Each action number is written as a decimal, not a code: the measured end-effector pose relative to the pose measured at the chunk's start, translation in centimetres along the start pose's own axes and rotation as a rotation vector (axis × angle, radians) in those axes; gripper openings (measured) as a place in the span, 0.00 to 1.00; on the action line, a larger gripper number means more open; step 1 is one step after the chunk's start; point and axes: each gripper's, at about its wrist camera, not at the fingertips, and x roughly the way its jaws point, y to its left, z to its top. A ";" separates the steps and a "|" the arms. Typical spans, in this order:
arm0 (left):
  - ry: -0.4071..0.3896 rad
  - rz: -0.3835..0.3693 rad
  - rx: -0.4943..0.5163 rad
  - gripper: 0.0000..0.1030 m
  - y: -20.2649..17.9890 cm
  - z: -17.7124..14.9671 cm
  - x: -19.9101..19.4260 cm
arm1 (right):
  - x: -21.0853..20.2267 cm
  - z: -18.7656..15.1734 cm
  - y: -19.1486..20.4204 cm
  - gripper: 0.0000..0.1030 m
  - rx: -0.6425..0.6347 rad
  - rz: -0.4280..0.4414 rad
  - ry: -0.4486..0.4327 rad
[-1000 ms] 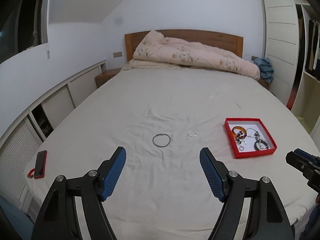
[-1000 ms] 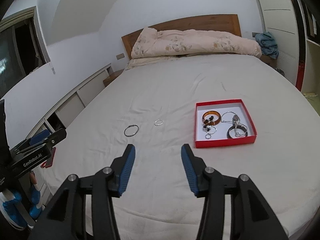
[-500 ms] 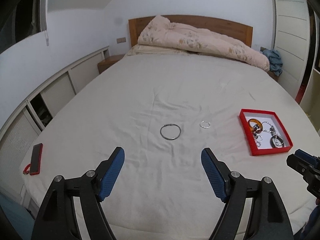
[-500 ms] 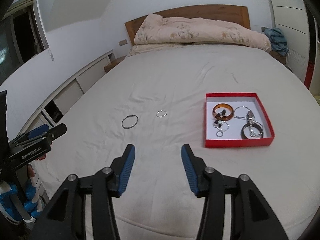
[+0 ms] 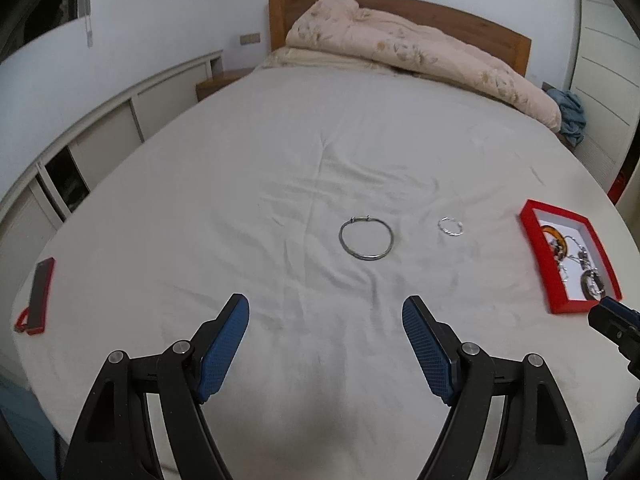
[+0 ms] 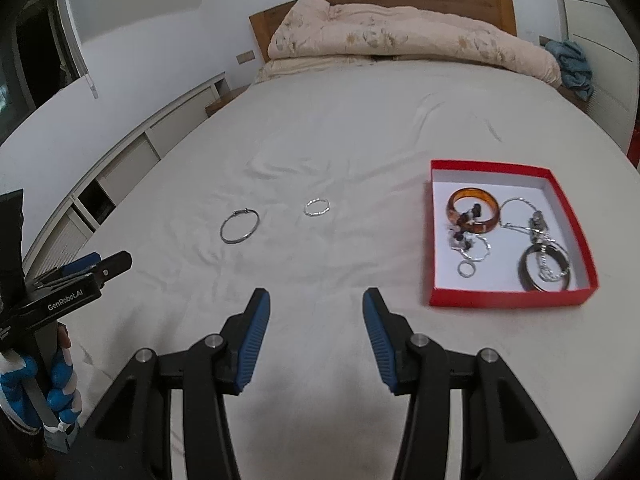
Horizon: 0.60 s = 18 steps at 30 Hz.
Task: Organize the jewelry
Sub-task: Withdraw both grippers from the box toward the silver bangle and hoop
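Thin silver bangle [image 5: 366,238] lying flat on the bed sheet [image 5: 320,152], at twelve o'clock from the left claw [image 5: 325,322]; likely light, stiff, slippery metal, best pinched across the wire rim near the clasp. Smaller twisted silver ring [image 5: 451,227] just at its three o'clock, apart. Red cardboard box [image 6: 504,299] further toward three, holding an amber bangle [image 6: 473,210], chains, a dark hoop. Sheet soft, wrinkled, yielding under pressure. Left claw wide open, empty; right claw [image 6: 316,320] partly open, empty.
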 end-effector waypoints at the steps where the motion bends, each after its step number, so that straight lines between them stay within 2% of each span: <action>1: 0.008 -0.005 0.000 0.76 0.0 0.2 0.9 | 0.5 0.1 0.0 0.45 -0.002 0.001 0.004; 6: 0.043 -0.044 -0.008 0.76 -0.1 1.7 5.3 | 4.5 1.7 -0.4 0.45 -0.023 0.012 0.026; 10: 0.069 -0.077 -0.038 0.69 0.9 3.4 8.8 | 8.0 3.3 -0.2 0.45 -0.058 0.013 0.040; 16: 0.052 -0.057 -0.054 0.69 3.4 5.1 10.8 | 12.0 5.1 -0.2 0.46 -0.076 0.032 0.037; 18: 0.061 -0.071 -0.039 0.69 3.4 5.3 11.6 | 13.2 5.6 -0.3 0.47 -0.075 0.033 0.036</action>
